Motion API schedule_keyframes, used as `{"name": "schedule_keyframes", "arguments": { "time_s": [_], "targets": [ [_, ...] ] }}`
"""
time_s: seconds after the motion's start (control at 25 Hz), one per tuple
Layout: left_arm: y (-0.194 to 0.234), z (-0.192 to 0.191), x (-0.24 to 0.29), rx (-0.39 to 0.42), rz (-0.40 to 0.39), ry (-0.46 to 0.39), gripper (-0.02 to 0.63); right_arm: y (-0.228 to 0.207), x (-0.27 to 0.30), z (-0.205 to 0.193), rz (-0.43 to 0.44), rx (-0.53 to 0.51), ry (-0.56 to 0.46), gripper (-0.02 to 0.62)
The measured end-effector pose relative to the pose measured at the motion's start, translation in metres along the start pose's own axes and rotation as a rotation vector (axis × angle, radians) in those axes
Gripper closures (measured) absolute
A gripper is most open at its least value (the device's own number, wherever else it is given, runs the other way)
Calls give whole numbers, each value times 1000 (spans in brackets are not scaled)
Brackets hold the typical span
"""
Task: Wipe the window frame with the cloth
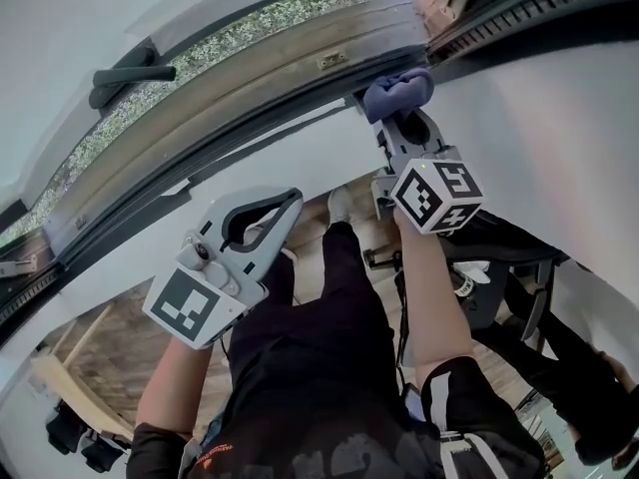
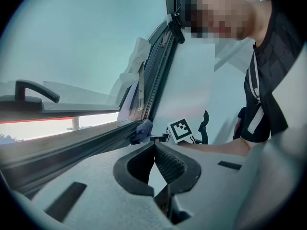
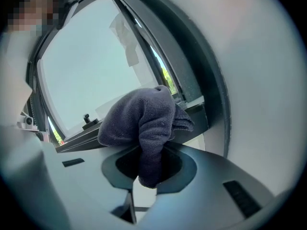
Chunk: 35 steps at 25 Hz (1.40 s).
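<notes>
The left claw [image 2: 154,146] hung empty, jaws together, below the long weathered window frame [image 1: 262,80]. The right claw [image 3: 144,153] clamped the bunched purple-grey cloth [image 3: 139,116] at the frame's right corner. Steady pressure along the channel would suit.

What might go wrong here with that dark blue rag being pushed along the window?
The bunched dark blue cloth is pinched by only one fold in the right gripper; dragging along the dark window frame might tug it loose. The white window sash looks open, so a dropped cloth could fall outside.
</notes>
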<state>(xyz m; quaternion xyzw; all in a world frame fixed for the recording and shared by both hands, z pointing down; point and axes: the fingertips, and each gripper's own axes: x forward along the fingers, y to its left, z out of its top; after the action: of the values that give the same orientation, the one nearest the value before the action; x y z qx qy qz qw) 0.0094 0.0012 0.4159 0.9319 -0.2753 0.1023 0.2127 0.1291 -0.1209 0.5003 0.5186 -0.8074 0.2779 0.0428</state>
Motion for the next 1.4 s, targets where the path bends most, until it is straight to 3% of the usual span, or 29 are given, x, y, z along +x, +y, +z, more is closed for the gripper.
{"name": "schedule_keyframes", "arguments": {
  "time_s": [0.92, 1.08, 1.4],
  "targets": [
    [3, 10, -87, -3, 87, -94, 588, 121, 4, -40, 140, -69, 120, 543],
    [3, 22, -99, 7, 107, -126, 588, 116, -10, -14, 114, -102, 82, 543],
    [-9, 61, -97, 98, 102, -218, 588, 108, -48, 89, 79, -193, -76, 543]
  ]
}}
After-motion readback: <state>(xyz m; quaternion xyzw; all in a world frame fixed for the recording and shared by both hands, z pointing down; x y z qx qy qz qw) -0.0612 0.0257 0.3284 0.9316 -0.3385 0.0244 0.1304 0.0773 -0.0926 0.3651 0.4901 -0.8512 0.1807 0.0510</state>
